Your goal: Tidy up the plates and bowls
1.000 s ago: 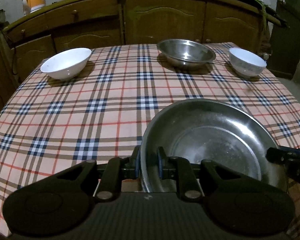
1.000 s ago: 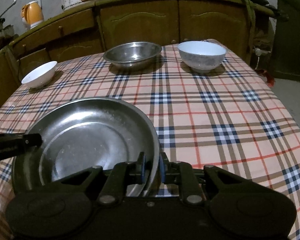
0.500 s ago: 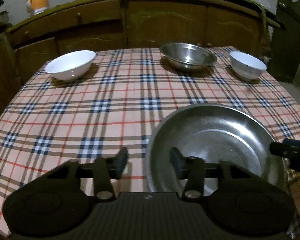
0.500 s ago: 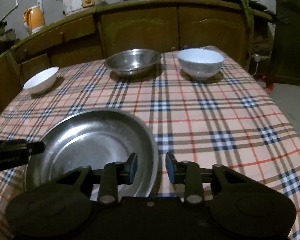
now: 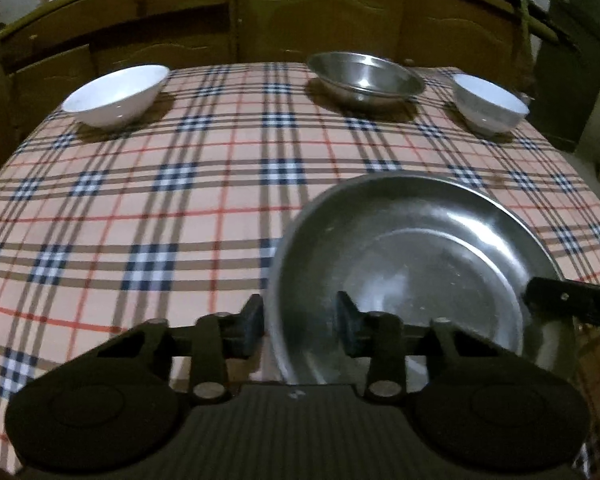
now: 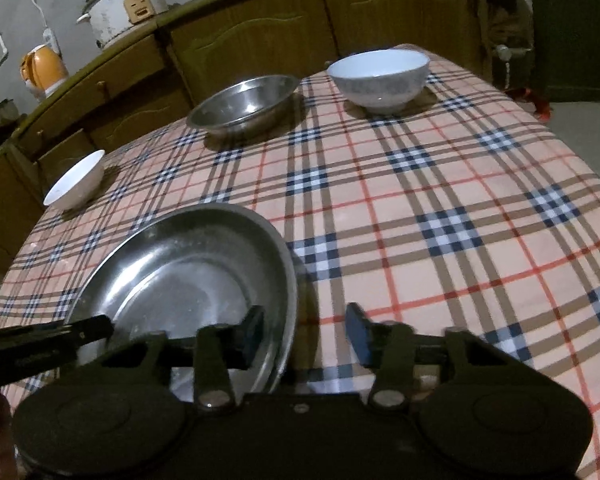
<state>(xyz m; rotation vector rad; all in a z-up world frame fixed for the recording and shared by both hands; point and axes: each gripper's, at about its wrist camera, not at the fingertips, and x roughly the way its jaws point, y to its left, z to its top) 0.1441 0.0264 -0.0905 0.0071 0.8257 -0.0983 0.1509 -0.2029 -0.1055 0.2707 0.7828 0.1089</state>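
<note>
A large steel plate (image 5: pixel 412 264) lies on the checked tablecloth (image 5: pixel 180 200) near the front edge; it also shows in the right wrist view (image 6: pixel 180 280). My left gripper (image 5: pixel 300 320) is open, its fingers straddling the plate's left rim. My right gripper (image 6: pixel 304 330) is open, straddling the plate's right rim. A smaller steel bowl (image 5: pixel 366 78) sits at the far middle. A white bowl (image 5: pixel 116 94) stands far left and a patterned white bowl (image 5: pixel 490 104) far right.
Wooden cabinets (image 5: pixel 320 20) run behind the table. A rice cooker (image 6: pixel 124 4) and an orange kettle (image 6: pixel 44 68) stand on the counter. The table's right edge drops to the floor (image 6: pixel 580 120).
Both grippers were shut on the steel plate's rim one second ago and have opened. The plate now rests on the cloth and both grippers have drawn back slightly.
</note>
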